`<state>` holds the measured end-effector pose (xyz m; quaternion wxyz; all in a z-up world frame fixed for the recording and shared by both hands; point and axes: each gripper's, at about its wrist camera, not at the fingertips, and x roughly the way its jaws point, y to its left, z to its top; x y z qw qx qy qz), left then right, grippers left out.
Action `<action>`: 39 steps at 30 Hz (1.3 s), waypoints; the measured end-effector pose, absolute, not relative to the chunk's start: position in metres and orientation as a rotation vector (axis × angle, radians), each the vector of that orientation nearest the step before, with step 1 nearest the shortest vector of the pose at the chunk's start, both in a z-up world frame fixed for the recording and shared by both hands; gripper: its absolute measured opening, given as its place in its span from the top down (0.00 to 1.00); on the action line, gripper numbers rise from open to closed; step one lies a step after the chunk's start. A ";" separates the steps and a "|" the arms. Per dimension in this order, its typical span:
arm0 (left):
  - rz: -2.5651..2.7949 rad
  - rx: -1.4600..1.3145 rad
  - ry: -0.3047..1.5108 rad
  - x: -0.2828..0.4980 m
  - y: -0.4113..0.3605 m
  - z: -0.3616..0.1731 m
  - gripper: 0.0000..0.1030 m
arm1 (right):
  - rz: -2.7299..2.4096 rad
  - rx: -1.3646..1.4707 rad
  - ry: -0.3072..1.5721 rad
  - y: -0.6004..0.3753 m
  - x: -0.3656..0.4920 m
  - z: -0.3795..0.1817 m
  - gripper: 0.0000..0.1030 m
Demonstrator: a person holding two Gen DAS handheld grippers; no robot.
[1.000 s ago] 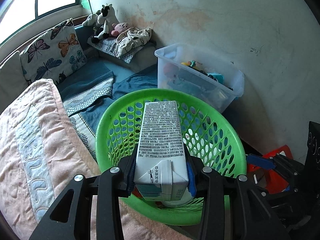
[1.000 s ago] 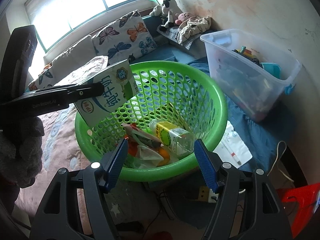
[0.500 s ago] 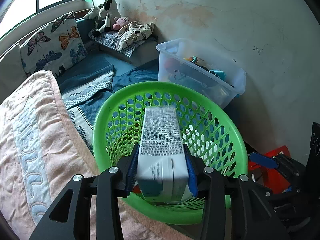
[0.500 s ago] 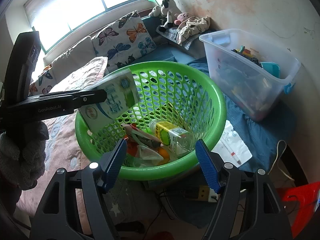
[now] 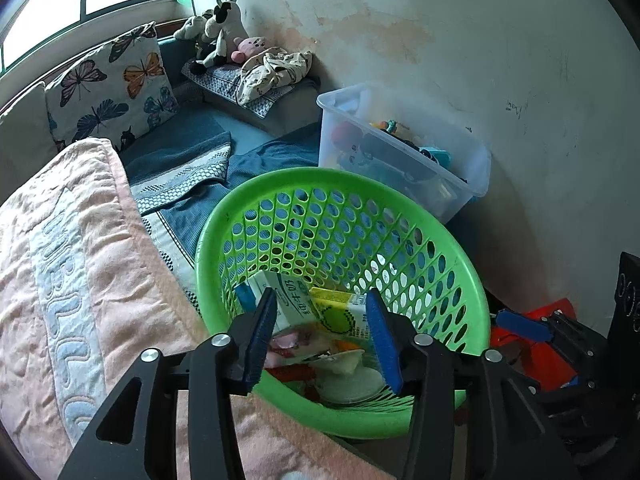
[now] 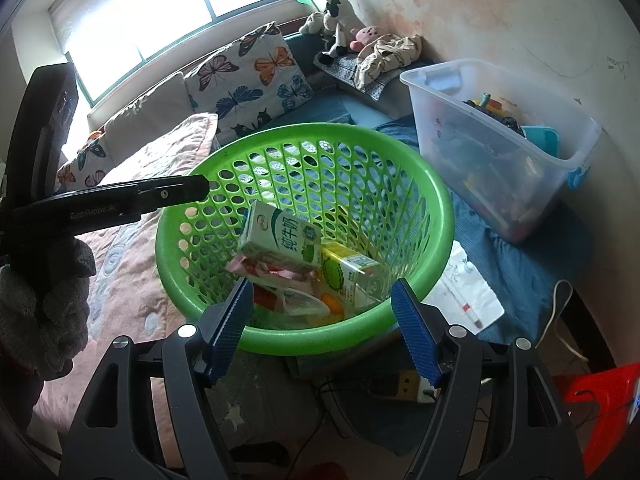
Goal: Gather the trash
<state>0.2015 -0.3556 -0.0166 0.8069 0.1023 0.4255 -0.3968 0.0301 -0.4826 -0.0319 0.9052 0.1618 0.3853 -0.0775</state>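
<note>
Here, at the left, a pink quilt (image 5: 60, 280) lies beside the green perforated basket (image 6: 436, 216), with a butterfly-print pillow (image 6: 256, 76) beyond it. The left gripper (image 5: 322, 332) hangs over the basket's near rim, its jaws spread and holding nothing. Inside the basket the milk carton (image 6: 280, 236) lies tilted on crumpled wrappers (image 6: 272, 272), touching a plastic bottle with a yellow-green label (image 6: 348, 272) on its right. The right gripper (image 6: 324, 328) is at the basket's near edge, its jaws wide apart and empty. Farther right stands a clear storage bin (image 6: 500, 140) holding toys, against the stained wall.
</note>
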 end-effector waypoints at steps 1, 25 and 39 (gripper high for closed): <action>-0.848 0.216 0.907 0.200 -0.353 -0.015 0.53 | -0.159 0.333 0.795 -0.481 0.030 -0.031 0.28; -0.766 0.151 0.800 0.173 -0.281 0.009 0.21 | -0.119 0.285 0.786 -0.437 0.027 -0.019 0.15; -0.639 0.119 0.772 0.160 -0.226 0.014 0.12 | -0.119 0.223 0.792 -0.402 0.024 -0.015 0.13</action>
